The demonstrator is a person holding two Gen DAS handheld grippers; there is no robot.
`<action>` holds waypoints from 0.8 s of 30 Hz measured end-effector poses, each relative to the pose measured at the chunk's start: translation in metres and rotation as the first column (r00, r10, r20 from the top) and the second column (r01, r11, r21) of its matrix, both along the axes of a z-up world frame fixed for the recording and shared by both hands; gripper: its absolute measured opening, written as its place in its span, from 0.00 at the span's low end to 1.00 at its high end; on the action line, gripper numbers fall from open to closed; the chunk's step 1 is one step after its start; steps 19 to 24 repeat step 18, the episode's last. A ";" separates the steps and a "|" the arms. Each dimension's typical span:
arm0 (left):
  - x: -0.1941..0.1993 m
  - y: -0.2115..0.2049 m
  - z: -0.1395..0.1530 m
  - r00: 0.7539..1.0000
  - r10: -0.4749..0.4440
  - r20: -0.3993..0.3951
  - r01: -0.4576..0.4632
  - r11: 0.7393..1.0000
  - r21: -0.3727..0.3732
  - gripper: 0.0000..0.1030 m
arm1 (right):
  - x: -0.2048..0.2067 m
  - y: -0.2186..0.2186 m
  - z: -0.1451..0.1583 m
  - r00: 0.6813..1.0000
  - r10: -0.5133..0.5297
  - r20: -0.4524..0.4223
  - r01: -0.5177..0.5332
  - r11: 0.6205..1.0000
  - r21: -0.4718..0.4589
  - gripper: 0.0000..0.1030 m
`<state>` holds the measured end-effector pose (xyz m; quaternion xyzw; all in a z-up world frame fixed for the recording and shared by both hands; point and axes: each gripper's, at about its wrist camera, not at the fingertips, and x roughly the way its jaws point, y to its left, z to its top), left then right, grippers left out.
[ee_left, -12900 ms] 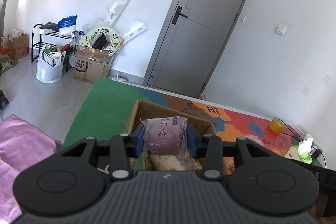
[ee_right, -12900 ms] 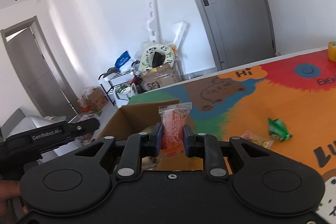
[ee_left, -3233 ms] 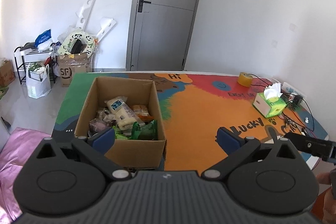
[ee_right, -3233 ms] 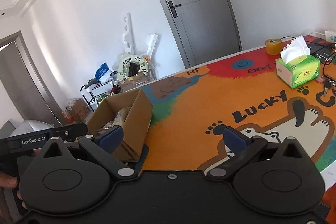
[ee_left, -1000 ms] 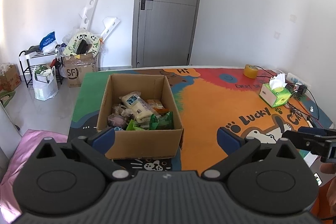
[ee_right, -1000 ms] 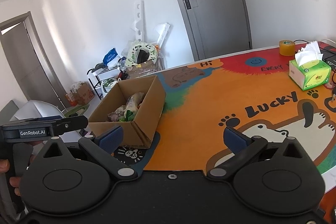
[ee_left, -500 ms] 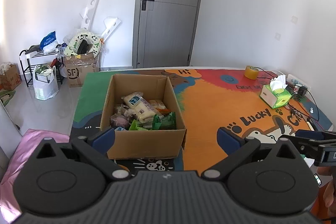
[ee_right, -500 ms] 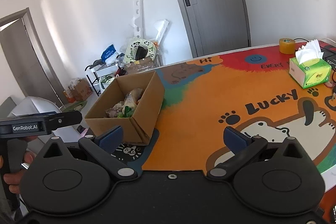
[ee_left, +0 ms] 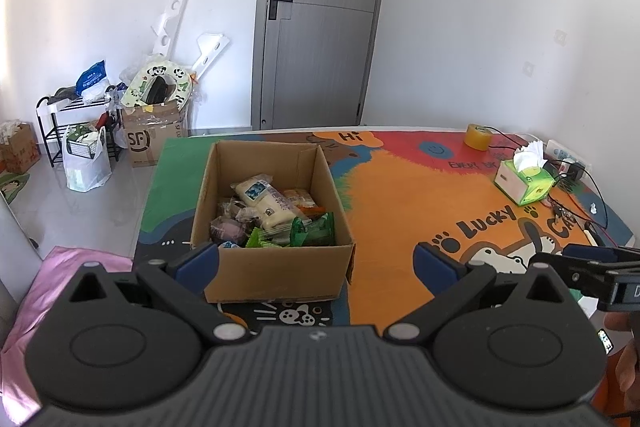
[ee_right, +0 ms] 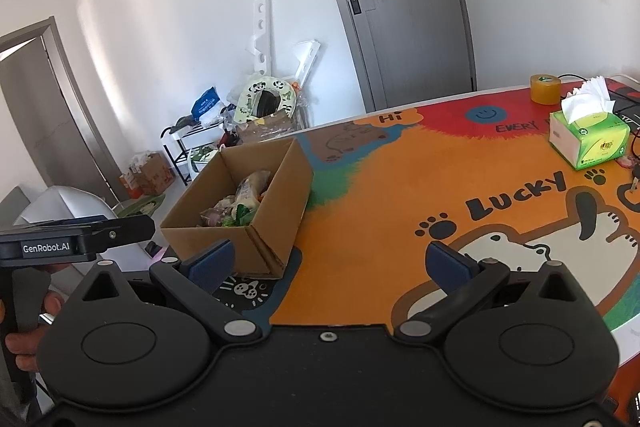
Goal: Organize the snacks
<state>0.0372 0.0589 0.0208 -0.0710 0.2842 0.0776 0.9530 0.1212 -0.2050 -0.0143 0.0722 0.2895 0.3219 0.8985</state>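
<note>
Left wrist view: left claw (ee_left: 316, 263) spread wide, nothing in it, held back from the cardboard box (ee_left: 276, 267). The box sits on the left part of the surface (ee_left: 400, 195), packed with snacks (ee_left: 272, 213): white wrapped roll on top, purple packet, green packets at the near wall. No loose snacks on the visible mat. Tissue box (ee_left: 524, 181) and tape roll (ee_left: 478, 136) sit well apart at the far right. Right device's handle shows at the frame's right edge.

Right wrist view: right claw (ee_right: 328, 263) also fully open and empty, off to the box's (ee_right: 240, 223) right. Snacks (ee_right: 240, 207) all inside; orange mat bare apart from tissue box (ee_right: 588, 139), tape roll (ee_right: 545, 89), cables.

Judgement: collection looks done, 0 strays visible. Only a tidy of the box contents could remain.
</note>
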 end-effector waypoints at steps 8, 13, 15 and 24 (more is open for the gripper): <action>0.003 -0.002 -0.002 1.000 -0.005 -0.016 0.005 1.000 -0.005 1.00 | 0.001 -0.001 -0.001 1.000 -0.005 0.002 0.005 1.000 0.002 1.00; 0.003 -0.005 -0.003 1.000 -0.014 -0.014 0.014 1.000 0.000 1.00 | 0.002 -0.003 -0.002 1.000 -0.007 -0.002 0.007 1.000 0.001 1.00; 0.003 -0.005 -0.003 1.000 -0.015 -0.012 0.015 1.000 0.002 1.00 | 0.003 -0.003 -0.002 1.000 -0.008 -0.003 0.008 1.000 0.001 1.00; 0.003 -0.005 -0.003 1.000 -0.020 -0.010 0.020 1.000 0.002 1.00 | 0.003 -0.003 -0.001 1.000 -0.008 -0.005 0.008 1.000 -0.001 1.00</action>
